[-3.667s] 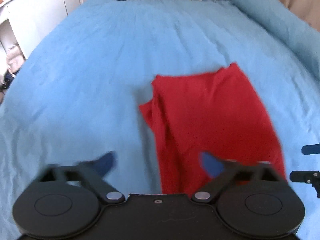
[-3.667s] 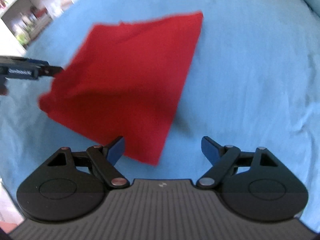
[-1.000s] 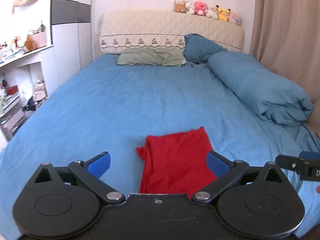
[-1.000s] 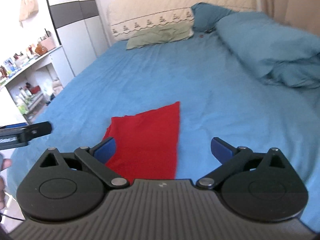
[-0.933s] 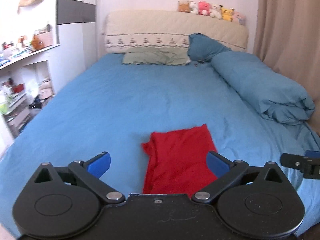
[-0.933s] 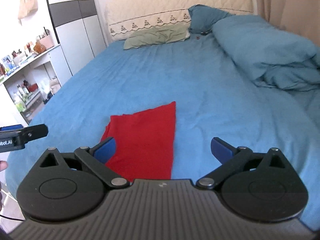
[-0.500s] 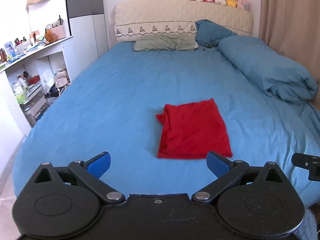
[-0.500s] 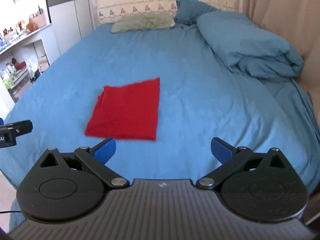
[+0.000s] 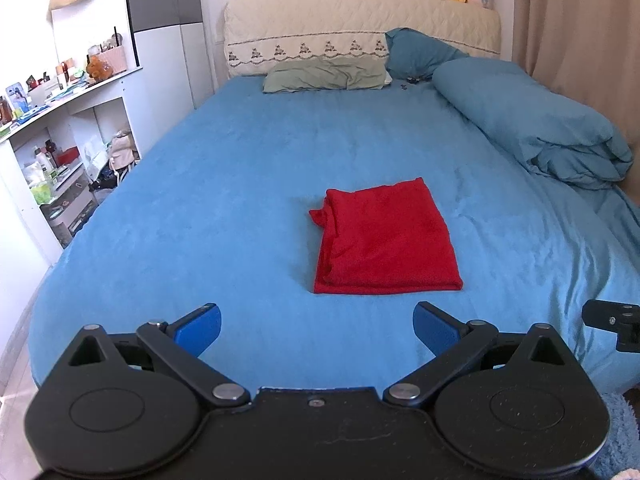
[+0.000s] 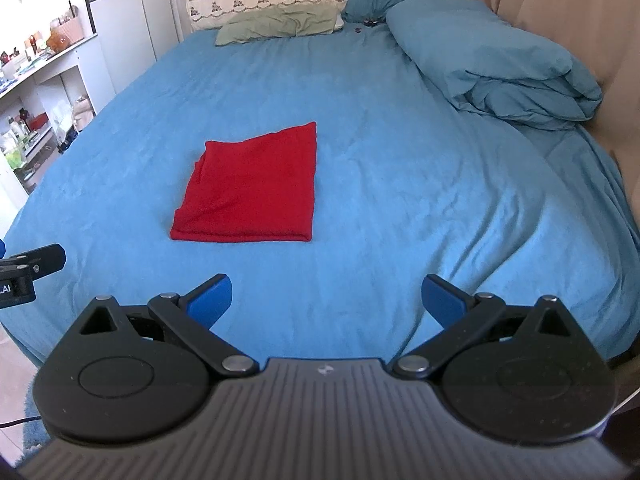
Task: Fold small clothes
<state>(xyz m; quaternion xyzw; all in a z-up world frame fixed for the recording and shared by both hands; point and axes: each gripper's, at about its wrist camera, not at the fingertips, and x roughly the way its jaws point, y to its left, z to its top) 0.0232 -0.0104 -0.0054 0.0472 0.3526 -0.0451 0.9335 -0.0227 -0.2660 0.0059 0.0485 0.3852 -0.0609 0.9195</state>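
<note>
Blue bed (image 9: 240, 208) carries folded red garment (image 9: 384, 240) at 12 o'clock. Left tongs (image 9: 316, 330), right tongs (image 10: 326, 298) gaping, empty. Risk: loose layered edge at 9 o'clock slipping apart if nudged.

You have pulled both tools back from the bed (image 9: 224, 208) toward its foot edge: the left gripper (image 9: 316, 326) and the right gripper (image 10: 326, 298), which were low over the cloth, now hang wide apart-fingered and well short of it. The red garment (image 9: 386, 240), loose and rumpled with a skewed corner before, now lies flat as a neat folded rectangle near the foot edge, touched by neither tool.
</note>
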